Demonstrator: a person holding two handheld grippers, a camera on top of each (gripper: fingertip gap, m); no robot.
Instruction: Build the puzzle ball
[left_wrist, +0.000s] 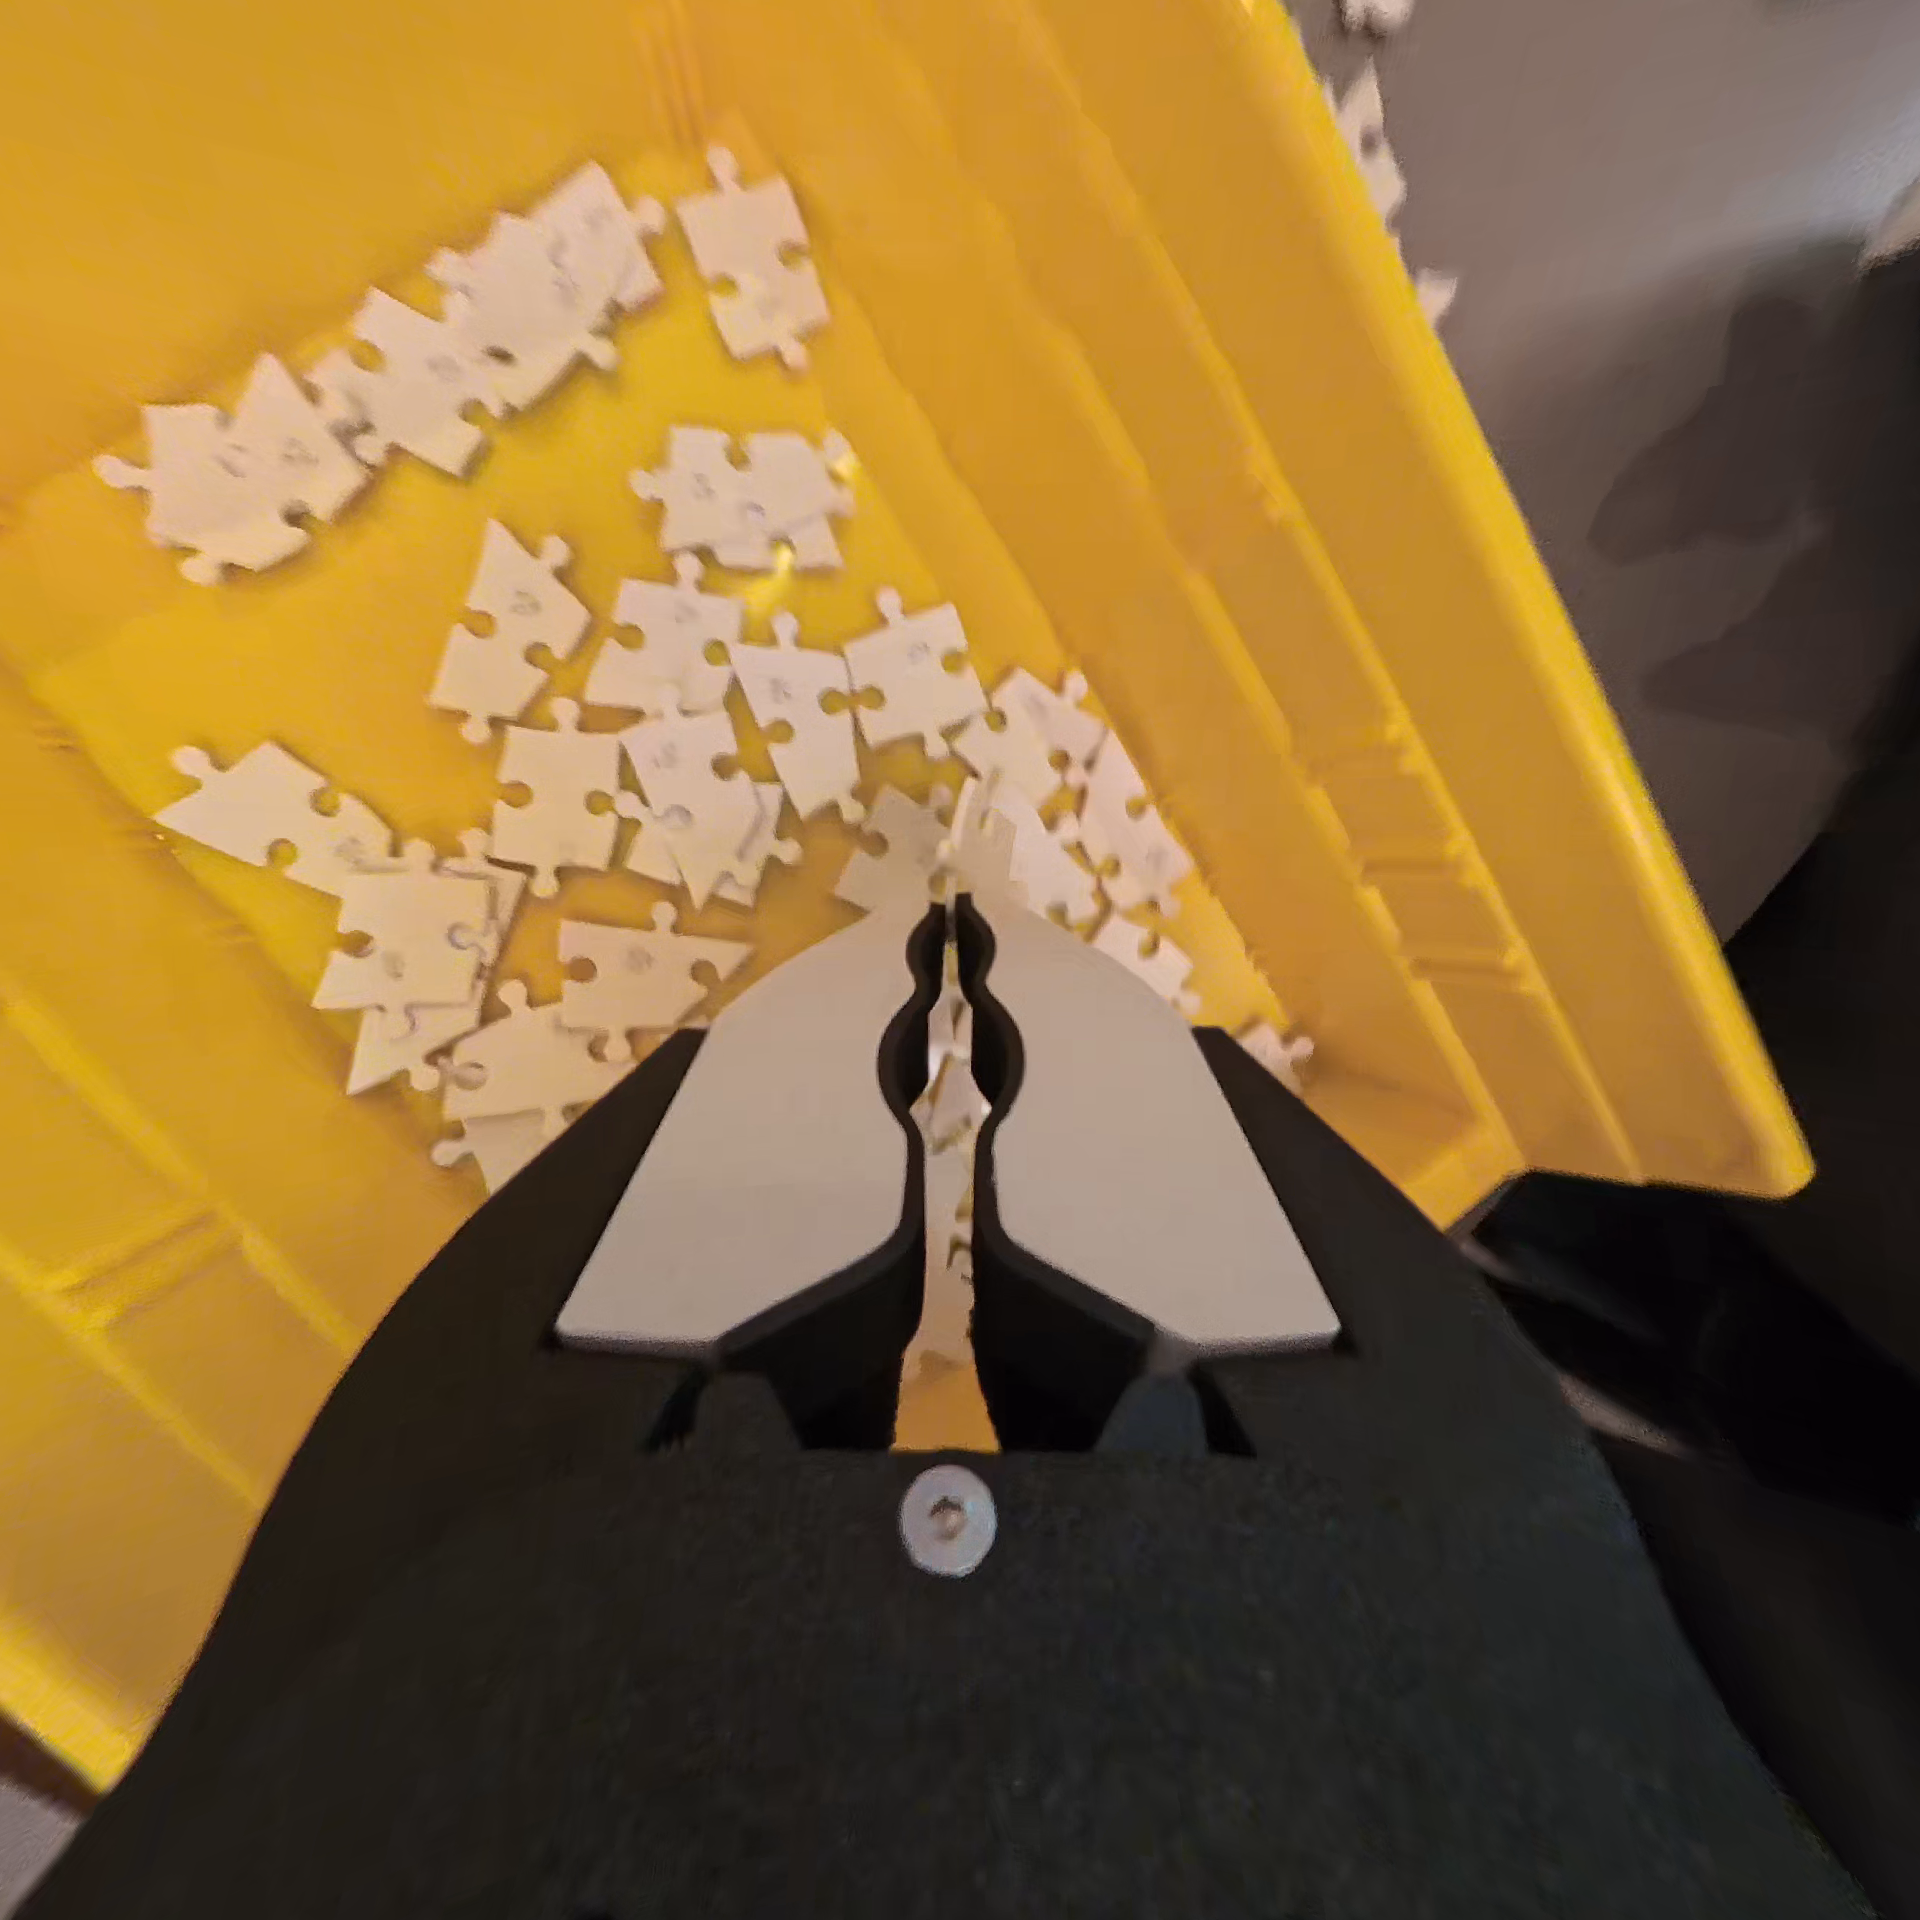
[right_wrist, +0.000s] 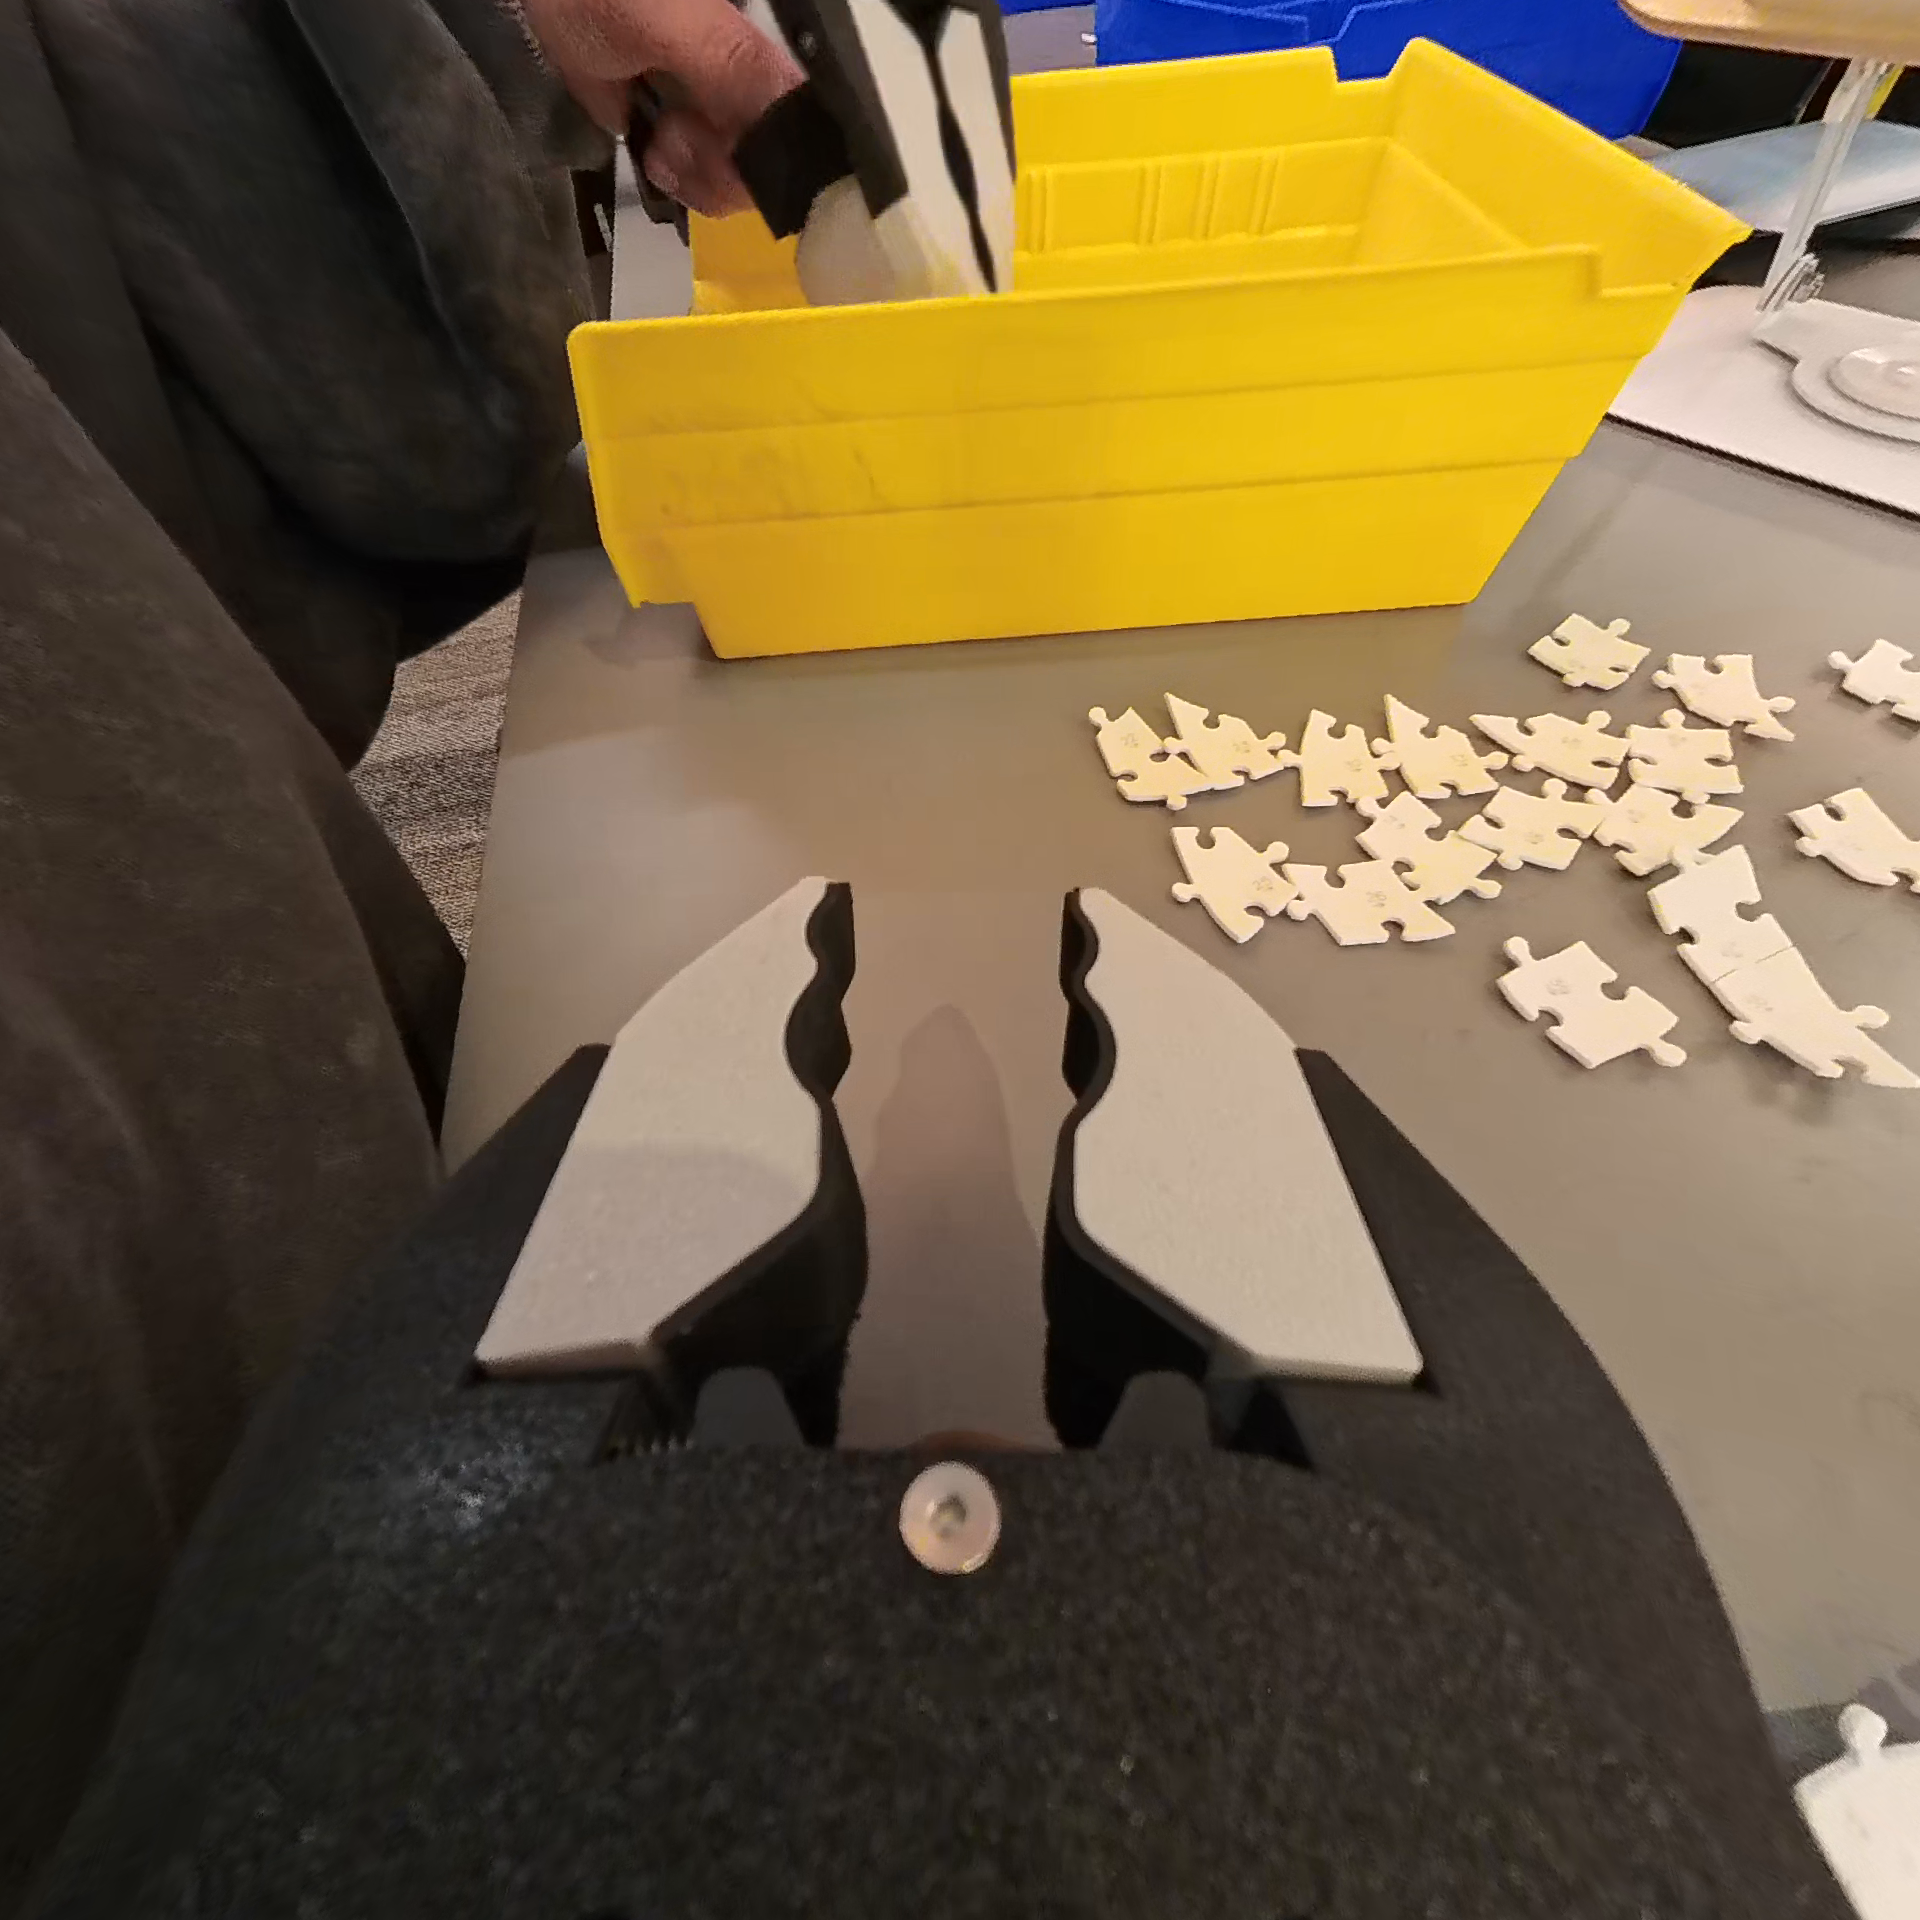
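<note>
Reaching into bin (left_wrist: 1195, 436) | left tongs (left_wrist: 952, 902) pinched on a piece (left_wrist: 982, 831), pile just ahead | right tongs (right_wrist: 956, 914) apart over desk (right_wrist: 727, 790), pieces (right_wrist: 1455, 821) rightward

Bare grey table (right_wrist: 831, 790) ahead, between yellow bin (right_wrist: 1091, 499) and scattered puzzle pieces (right_wrist: 1455, 821).

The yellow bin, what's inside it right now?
Loose white puzzle pieces cover the yellow bin floor, and the left gripper reaches in. Pieces beneath the gripper are hidden.
</note>
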